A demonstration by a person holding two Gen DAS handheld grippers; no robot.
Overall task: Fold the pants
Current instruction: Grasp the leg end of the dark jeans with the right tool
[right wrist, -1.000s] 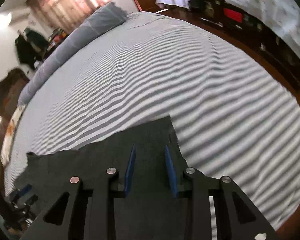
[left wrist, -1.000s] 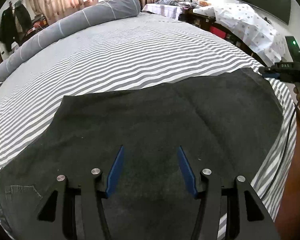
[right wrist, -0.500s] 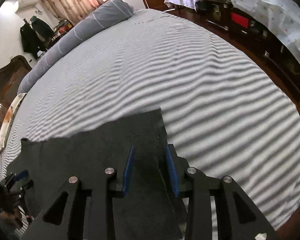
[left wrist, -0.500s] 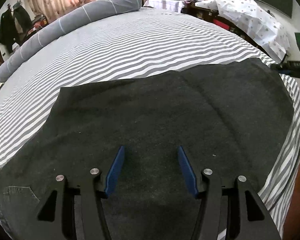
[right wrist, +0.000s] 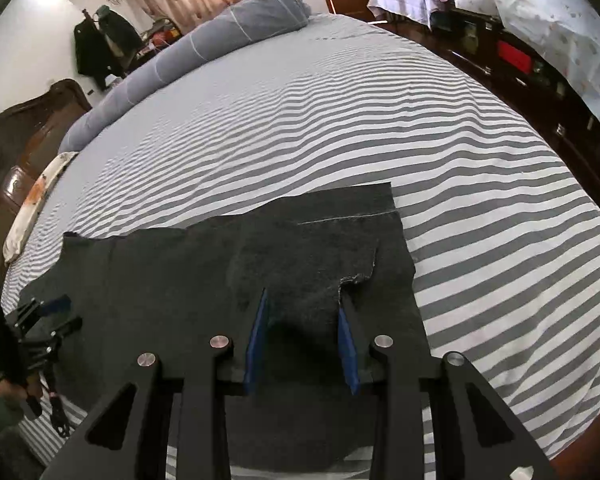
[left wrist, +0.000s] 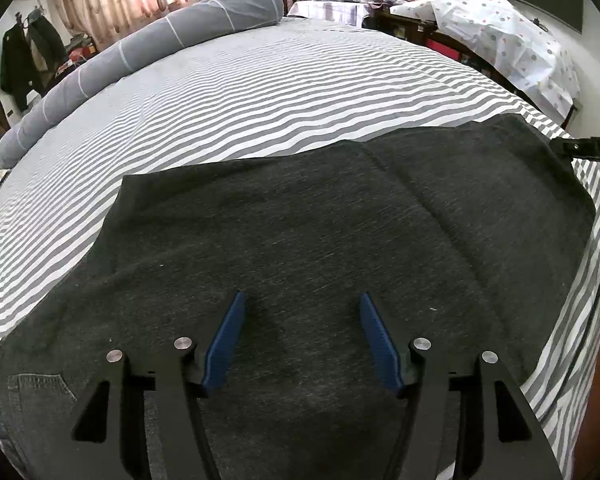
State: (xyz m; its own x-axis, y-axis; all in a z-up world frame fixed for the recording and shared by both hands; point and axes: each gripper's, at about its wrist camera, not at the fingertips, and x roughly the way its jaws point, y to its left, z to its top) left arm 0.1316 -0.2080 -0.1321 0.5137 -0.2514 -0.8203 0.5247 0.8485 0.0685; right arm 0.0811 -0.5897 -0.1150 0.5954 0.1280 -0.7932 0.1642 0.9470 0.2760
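Note:
Dark grey pants (left wrist: 300,240) lie spread flat on the striped bed, folded lengthwise, with a back pocket (left wrist: 40,396) at the lower left. My left gripper (left wrist: 301,304) is open and empty just above the cloth near its waist end. In the right wrist view the leg end of the pants (right wrist: 308,248) lies under my right gripper (right wrist: 302,304), which is open; a raised cloth edge (right wrist: 356,276) sits between and past its fingers. The right gripper also shows at the left view's right edge (left wrist: 580,148), and the left gripper at the right view's left edge (right wrist: 44,328).
The grey-and-white striped bed (left wrist: 280,92) stretches far ahead, with a long grey bolster (left wrist: 160,48) along its far side. A dark wooden cabinet with a spotted white cover (right wrist: 560,28) runs along the right. A wooden headboard (right wrist: 20,136) stands at the left.
My right gripper has drawn back along the leg end and a cloth edge now rises between its fingers. My left gripper has shifted slightly and stays open.

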